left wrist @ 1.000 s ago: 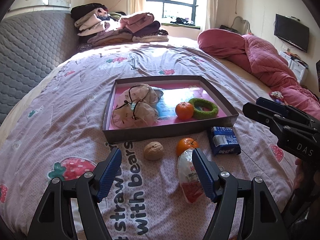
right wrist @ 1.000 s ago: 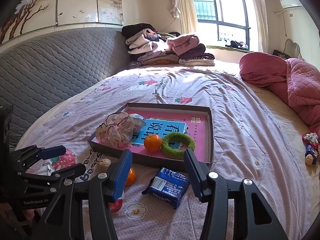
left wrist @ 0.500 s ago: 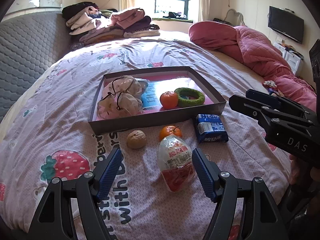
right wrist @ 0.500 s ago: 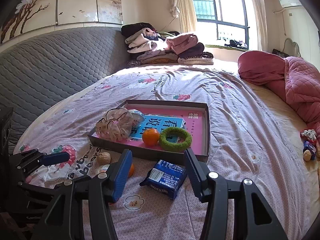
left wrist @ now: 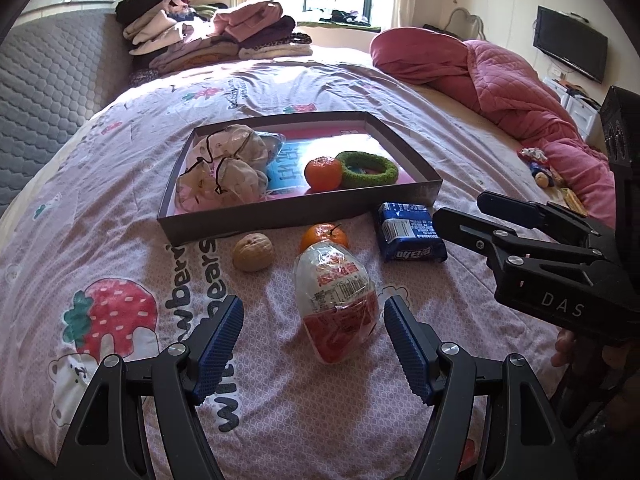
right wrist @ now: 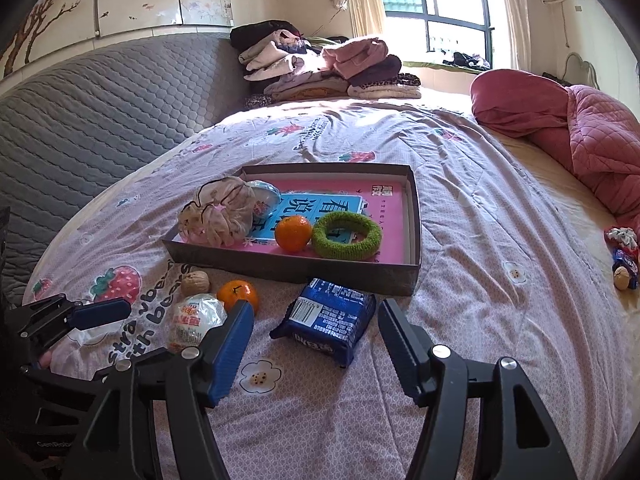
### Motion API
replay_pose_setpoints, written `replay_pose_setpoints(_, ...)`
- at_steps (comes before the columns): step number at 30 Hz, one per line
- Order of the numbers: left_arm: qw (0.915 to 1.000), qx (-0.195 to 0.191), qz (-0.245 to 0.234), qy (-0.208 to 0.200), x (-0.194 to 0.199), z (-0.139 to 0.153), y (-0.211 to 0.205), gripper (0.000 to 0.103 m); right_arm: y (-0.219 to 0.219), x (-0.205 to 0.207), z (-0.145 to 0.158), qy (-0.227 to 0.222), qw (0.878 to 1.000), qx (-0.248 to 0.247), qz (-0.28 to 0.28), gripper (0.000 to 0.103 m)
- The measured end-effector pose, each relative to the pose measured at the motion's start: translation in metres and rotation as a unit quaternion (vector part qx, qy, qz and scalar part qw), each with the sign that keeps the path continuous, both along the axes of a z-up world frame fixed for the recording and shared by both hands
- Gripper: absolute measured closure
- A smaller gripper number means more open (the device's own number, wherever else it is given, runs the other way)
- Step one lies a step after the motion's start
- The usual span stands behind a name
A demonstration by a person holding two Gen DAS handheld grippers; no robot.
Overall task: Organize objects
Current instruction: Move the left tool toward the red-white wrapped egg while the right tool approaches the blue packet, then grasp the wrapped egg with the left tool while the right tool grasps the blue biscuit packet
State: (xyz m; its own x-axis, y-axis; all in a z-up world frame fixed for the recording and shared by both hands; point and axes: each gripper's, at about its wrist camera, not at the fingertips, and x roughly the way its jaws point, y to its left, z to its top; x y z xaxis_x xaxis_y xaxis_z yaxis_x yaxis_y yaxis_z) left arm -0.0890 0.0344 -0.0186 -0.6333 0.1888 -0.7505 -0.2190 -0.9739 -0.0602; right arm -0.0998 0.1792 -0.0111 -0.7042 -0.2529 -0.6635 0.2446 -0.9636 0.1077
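Observation:
A dark box lid tray [left wrist: 296, 216] [right wrist: 296, 270] lies on the bed, holding a pink book, a fabric bundle [left wrist: 224, 168], an orange [left wrist: 323, 173] and a green ring [left wrist: 368, 168]. In front of it lie a walnut [left wrist: 253, 257], a second orange [left wrist: 324, 235], a clear-wrapped red snack [left wrist: 336, 304] [right wrist: 195, 322] and a blue packet [left wrist: 410, 236] [right wrist: 328, 318]. My left gripper [left wrist: 312, 340] is open, just short of the wrapped snack. My right gripper [right wrist: 316, 344] is open, just short of the blue packet.
Folded clothes [left wrist: 212, 36] are stacked at the bed's far end. A red quilt [left wrist: 500, 80] lies at the right. Small items [right wrist: 624, 256] sit near the right edge. A grey padded headboard [right wrist: 100, 112] runs along the left.
Both grippers pulled back and down toward the near bed edge. The wrapped snack now sits between the left fingers' line; the blue packet between the right's. Both stayed open.

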Motion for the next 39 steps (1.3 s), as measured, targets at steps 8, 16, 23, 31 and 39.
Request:
replay_pose_setpoints(8,0.9999,0.007,-0.006,-0.014,-0.001,-0.007,0.004,0.029,-0.002,-0.003,-0.008,-0.012,1.000,0.012,-0.006,0.039)
replay_pose_setpoints(16,0.9996,0.015,-0.007,-0.024,-0.002,-0.012,0.006,0.029,-0.005,-0.004,-0.014,-0.021,1.000,0.018,-0.006,0.039)
replay_pose_setpoints(23,0.9995,0.020,-0.006,-0.025,-0.005,-0.016,0.008,0.029,-0.004,-0.007,-0.017,-0.025,1.000,0.016,-0.009,0.039)
replay_pose_setpoints(31,0.9993,0.022,-0.006,-0.028,-0.010,-0.021,0.012,0.029,-0.005,-0.013,-0.027,-0.039,0.999,0.013,-0.012,0.039)
replay_pose_setpoints(39,0.9994,0.020,-0.008,-0.029,-0.016,-0.025,0.018,0.029,-0.008,-0.021,-0.032,-0.047,0.999,0.008,-0.018,0.039)
